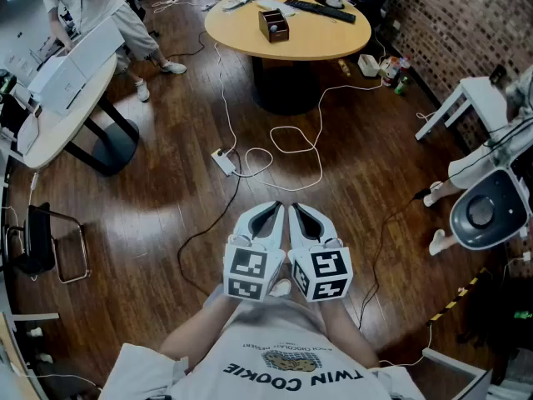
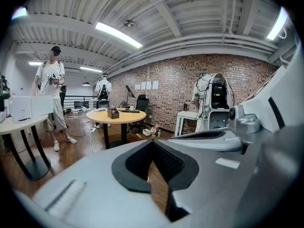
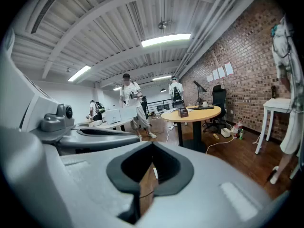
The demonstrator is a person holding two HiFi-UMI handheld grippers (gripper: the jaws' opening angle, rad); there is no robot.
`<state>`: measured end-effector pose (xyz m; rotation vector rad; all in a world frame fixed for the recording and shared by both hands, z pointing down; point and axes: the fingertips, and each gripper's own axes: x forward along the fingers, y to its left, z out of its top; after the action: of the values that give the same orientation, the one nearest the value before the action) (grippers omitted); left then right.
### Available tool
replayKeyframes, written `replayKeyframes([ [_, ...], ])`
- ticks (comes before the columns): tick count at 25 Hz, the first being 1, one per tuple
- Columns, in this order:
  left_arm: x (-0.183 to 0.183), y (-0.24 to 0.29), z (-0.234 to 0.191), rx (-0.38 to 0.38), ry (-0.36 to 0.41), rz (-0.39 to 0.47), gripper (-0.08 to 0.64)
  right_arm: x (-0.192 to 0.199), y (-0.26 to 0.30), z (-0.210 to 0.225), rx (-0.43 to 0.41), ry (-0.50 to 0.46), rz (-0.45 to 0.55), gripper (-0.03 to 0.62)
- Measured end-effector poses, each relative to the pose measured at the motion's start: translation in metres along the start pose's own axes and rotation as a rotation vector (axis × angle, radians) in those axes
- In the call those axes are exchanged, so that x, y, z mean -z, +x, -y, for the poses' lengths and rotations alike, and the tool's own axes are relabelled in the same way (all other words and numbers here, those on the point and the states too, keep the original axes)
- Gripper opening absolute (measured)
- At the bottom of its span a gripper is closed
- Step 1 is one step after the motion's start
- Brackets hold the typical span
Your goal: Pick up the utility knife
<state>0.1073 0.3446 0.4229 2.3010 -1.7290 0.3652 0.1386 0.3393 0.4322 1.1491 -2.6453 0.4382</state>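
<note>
I cannot make out a utility knife in any view. In the head view my left gripper (image 1: 271,209) and right gripper (image 1: 301,209) are held side by side close to the body, over the wooden floor, both pointing toward a round wooden table (image 1: 250,36) far ahead. Small items lie on that table, among them a brown box (image 1: 273,25) and a black keyboard (image 1: 320,10). My left gripper (image 2: 153,144) has its jaws shut with nothing between them. The right gripper (image 3: 152,148) looks the same, shut and empty. The table (image 2: 111,118) (image 3: 194,112) stands well beyond both.
A power strip (image 1: 223,161) and looping white cables lie on the floor between me and the table. A long white table (image 1: 50,132) and a standing person (image 1: 117,15) are at the left. A white robot (image 1: 487,207) and a white side table (image 1: 466,98) are at the right.
</note>
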Motion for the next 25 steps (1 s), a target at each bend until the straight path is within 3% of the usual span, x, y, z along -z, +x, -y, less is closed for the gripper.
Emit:
replayKeyframes([
  [13,-0.026,0.07,-0.076,0.024,-0.017,0.008,0.006,-0.04,0.099,0.023,0.023,-0.02,-0.004,-0.002],
  [25,-0.053,0.123,-0.157,0.11,-0.023,0.017,0.006,-0.072,0.193,0.023,0.097,-0.018,-0.025,-0.002],
])
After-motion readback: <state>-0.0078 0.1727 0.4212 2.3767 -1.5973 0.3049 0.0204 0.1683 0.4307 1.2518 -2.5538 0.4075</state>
